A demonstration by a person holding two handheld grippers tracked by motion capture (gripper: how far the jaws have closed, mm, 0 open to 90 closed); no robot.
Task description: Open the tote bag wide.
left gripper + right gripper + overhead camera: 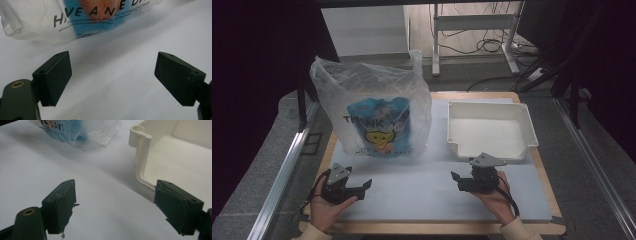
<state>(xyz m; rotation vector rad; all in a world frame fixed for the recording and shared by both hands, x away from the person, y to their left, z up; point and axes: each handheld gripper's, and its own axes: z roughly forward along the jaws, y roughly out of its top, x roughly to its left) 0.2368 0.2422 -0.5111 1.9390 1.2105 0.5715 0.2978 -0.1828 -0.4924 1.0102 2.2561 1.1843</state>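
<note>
One plastic bag (374, 112) and one white tray (492, 131) sat on the worktop (422, 187); left gripper (362, 186) and right gripper (457, 180) rested nearer, fingers wide, empty.

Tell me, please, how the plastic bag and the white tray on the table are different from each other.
The plastic bag is thin, clear and crinkled, while the white tray is stiff and opaque. The plastic bag stands tall with blue contents inside; the white tray is low and has nothing in it. The plastic bag carries black printed words and a yellow face; the white tray is plain. Both rest on the white mat, side by side, beyond the two open grippers.
</note>
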